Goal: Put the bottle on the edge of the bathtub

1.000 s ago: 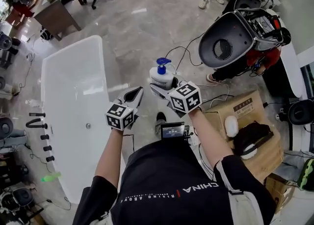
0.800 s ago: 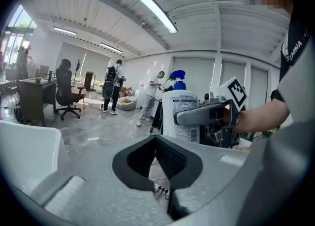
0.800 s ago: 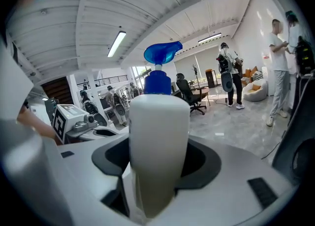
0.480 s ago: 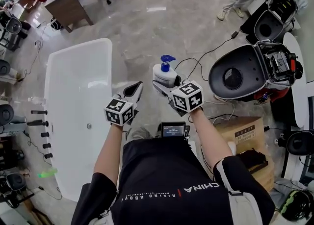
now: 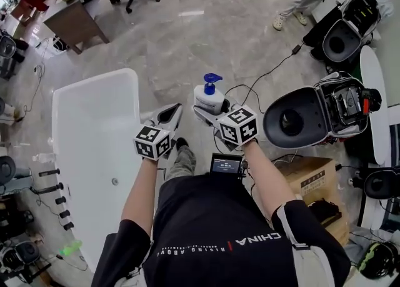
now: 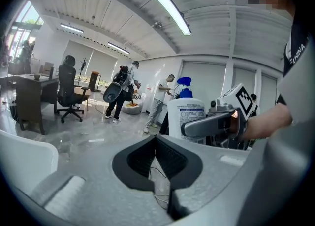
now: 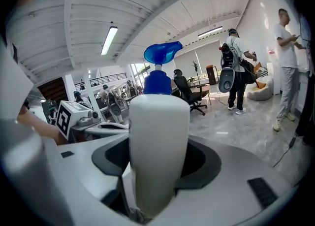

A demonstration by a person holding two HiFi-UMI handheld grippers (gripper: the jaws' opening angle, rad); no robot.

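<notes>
Head view: the right gripper has its jaws clamped around the lower body of the bottle, a white pump bottle with a blue top, held upright in the air over the grey floor. The bathtub lies to the person's left, and its near rim is apart from the bottle, with the left gripper hanging between the two. Nothing stands on the part of the rim that shows. Left gripper view: its two jaws are pressed together at the tips with nothing caught between them, only floor and a loose cable showing behind; the bottle appears off to the right, gripped by the other tool. Right gripper view: the white bottle fills the gap between the jaws, both dark pads bearing on its sides, pump head pointing up and the body close to vertical. Judged from this, the pick-up is done and the bottle is in transit; what is left is to bring it leftward across to the tub's rim, lower it until the base sits flat on the edge, and then let the jaws part and back away without tipping it.
</notes>
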